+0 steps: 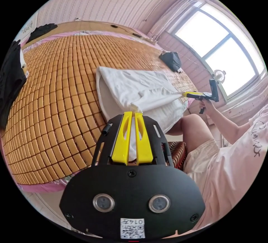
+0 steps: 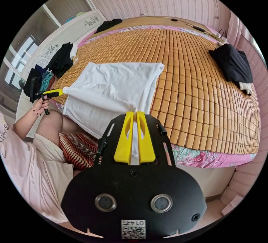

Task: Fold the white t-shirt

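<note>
While clamped between both yellow jaws of the left gripper, one corner of the white t-shirt was held raised off the mat; opposite corner likewise pinched tight by the right gripper, also seen at the far end of the stretched hem in the left gripper view. Hem drawn taut between the two grippers, long axis running from one to the other along the near edge of the bed. Remainder of shirt lying flat on the woven bamboo mat, extending straight away from both grippers toward the middle of the bed, far edge already doubled under. Each gripper equally near its own corner; neither favoured. Judged next requirement: both corners carried forward together, away from the person, hem kept level. Ample bare mat beyond the shirt. Black garment well apart to the right side, dark clothes pile well apart to the left; no obstruction judged likely. Person's knee just beside the hanging cloth.
</note>
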A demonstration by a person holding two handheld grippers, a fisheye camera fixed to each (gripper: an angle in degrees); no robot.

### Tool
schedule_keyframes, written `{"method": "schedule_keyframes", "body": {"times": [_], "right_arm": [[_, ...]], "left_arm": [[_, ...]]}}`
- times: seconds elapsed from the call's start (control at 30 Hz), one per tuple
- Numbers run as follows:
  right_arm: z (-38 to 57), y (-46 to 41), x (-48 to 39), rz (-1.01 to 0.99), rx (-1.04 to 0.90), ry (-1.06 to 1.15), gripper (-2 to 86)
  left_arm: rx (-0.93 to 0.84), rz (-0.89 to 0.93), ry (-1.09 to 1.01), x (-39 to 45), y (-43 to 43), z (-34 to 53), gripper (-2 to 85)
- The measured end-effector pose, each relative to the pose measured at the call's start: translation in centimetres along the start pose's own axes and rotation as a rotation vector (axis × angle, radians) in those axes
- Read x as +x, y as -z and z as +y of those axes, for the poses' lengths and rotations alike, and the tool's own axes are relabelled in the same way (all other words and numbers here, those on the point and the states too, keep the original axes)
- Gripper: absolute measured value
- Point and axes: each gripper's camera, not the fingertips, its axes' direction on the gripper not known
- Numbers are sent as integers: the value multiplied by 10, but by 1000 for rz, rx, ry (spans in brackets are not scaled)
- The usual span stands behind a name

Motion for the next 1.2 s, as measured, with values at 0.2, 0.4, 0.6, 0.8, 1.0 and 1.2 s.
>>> {"method": "schedule_keyframes", "body": {"times": [0.2,0.4,0.6,0.8,1.0,1.2], "right_arm": [[5,10,-12,45,26,-17,60],[-24,-10,-66,5,86,111,81],[-33,-57,-77,-41,-45,146,34],[25,-1,-77,-275,60,391,14],[65,-26,-75,-278,-171,458,45],[57,-22,-67,-216,-172,456,61]], "left_arm": [[35,-78,14,13,3,15,12],[70,-31,-66,52,-31,-35,51],[-93,-80,-82,61,-92,-62,21],[-40,19,-216,74,-52,-18,-7],[-147,6,-256,71,-55,41,25],[-113,75,-181,54,-35,29,48]]}}
